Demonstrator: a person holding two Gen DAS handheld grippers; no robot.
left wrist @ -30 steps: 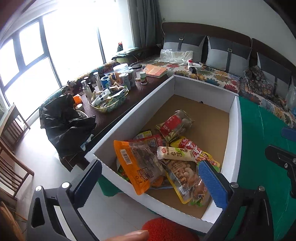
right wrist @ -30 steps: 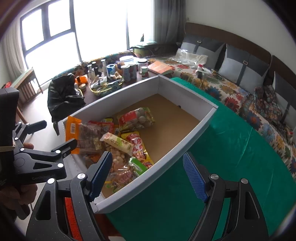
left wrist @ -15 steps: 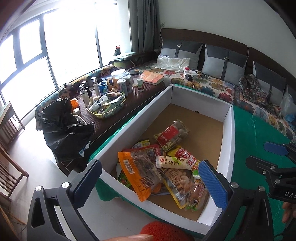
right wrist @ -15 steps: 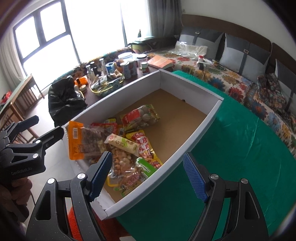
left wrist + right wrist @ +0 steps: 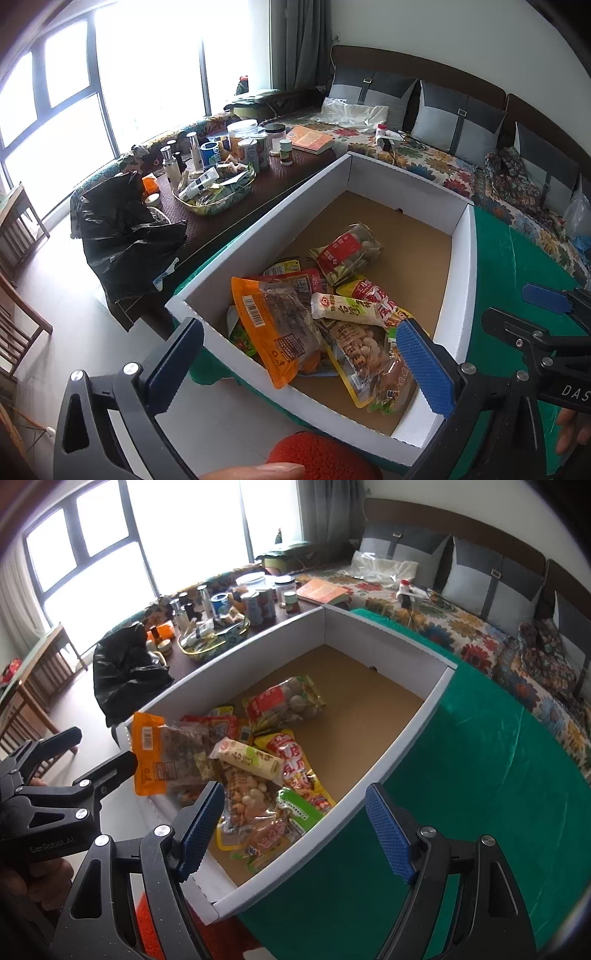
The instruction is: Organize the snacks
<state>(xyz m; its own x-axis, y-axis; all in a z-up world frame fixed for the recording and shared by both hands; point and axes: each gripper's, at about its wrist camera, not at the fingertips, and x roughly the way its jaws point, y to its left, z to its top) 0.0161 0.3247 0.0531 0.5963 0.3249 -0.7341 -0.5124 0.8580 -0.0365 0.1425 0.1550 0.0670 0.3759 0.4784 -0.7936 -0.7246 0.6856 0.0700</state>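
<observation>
A white cardboard box (image 5: 456, 317) (image 5: 410, 734) with a brown floor sits on a green cloth. Several snack packets lie heaped at its near end: an orange packet (image 5: 273, 332) (image 5: 155, 760), a cream stick packet (image 5: 347, 308) (image 5: 247, 760), a nut packet (image 5: 360, 350) (image 5: 245, 797), and a red packet (image 5: 345, 253) (image 5: 282, 701) farther in. My left gripper (image 5: 299, 369) is open and empty, held above the box's near corner. My right gripper (image 5: 295, 830) is open and empty, over the box's right wall.
A dark side table (image 5: 236, 218) left of the box holds jars, bottles and a bowl of items (image 5: 214, 192). A black plastic bag (image 5: 125, 236) sits at its near end. A floral sofa (image 5: 436, 162) with grey cushions runs behind. The green cloth (image 5: 480, 768) spreads to the right.
Both grippers have drawn back and up from the box, so the box looks smaller and farther. The snacks have not moved. Both grippers stay open.
</observation>
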